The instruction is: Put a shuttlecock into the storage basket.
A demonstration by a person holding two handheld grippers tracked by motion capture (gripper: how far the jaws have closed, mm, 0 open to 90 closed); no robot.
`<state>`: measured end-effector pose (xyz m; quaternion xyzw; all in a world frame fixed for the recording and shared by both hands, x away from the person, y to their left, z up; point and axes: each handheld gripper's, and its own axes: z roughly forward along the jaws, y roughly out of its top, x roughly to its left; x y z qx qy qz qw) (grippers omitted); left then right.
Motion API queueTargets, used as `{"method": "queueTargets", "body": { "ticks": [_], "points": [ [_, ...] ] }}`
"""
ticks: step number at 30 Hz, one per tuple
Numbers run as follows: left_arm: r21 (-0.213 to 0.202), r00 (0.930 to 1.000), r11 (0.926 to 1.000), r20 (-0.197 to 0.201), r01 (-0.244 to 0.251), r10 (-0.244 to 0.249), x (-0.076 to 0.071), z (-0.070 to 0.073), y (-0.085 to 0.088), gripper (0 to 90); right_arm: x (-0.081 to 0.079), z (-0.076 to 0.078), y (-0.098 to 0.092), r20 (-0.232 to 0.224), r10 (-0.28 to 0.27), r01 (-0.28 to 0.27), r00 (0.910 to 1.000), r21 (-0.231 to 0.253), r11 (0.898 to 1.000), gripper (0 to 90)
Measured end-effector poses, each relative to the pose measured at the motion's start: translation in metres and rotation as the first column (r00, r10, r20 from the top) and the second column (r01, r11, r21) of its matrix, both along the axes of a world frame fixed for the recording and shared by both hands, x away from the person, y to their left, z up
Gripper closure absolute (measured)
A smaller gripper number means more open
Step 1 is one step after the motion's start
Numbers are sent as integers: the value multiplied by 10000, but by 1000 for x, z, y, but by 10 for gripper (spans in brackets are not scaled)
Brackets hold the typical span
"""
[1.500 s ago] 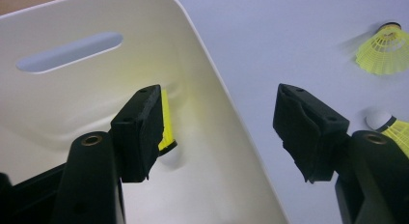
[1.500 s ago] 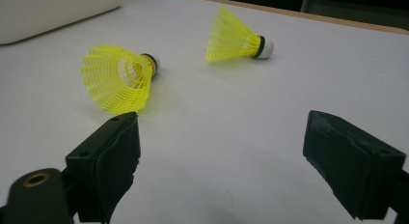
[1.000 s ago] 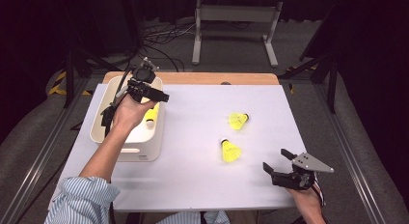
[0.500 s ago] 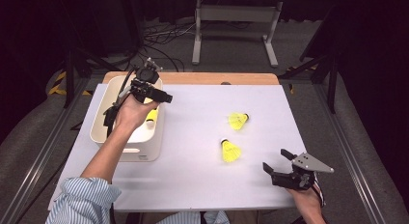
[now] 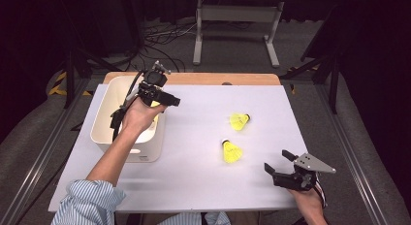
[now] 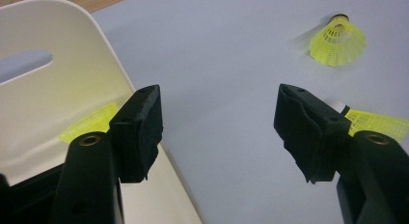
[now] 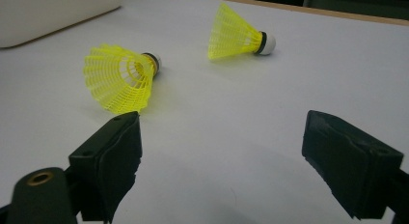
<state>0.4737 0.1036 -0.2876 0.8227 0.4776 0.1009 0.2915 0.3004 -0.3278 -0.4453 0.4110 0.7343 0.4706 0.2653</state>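
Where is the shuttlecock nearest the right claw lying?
In the high view, that shuttlecock lies on the white table, right of centre, between the other loose shuttlecock and the right claw.

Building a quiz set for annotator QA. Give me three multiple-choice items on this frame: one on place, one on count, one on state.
1. Where is the left gripper?
A. Over the near right corner of the table
B. Above the white bin's right rim
C. On the floor

2. How many yellow shuttlecocks lie on the white table top outside the bin?
A. Two
B. Four
C. None

3. How do the right gripper's jaws stand?
A. Shut on a shuttlecock
B. Shut on nothing
C. Open, nothing between them

Key: 1 B, the high view shows it over the white bin at its right rim. 2 A, the near shuttlecock and the far shuttlecock lie apart on the table. 3 C, the right gripper shows bare table between wide jaws.
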Motion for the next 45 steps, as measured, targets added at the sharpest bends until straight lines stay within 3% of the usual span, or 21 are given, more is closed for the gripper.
{"method": "queueTargets", "body": {
  "ticks": [10, 19, 45],
  "points": [
    [-28, 10000, 10000, 14, 74, -74, -5, -3, -7, 350, 1, 0, 0, -20, -17, 16, 10000, -37, 10000, 144],
    [188, 9997, 9995, -8, 236, -235, -8, -5, -12, 354, 1, 0, 0, 2, -9, 9, 10000, -66, 10000, 144],
    [-88, 9977, 9977, 23, 678, -677, -15, -11, -30, 343, 0, 0, -1, 18, -15, 15, 10000, 33, 10000, 143]
  ]
}}
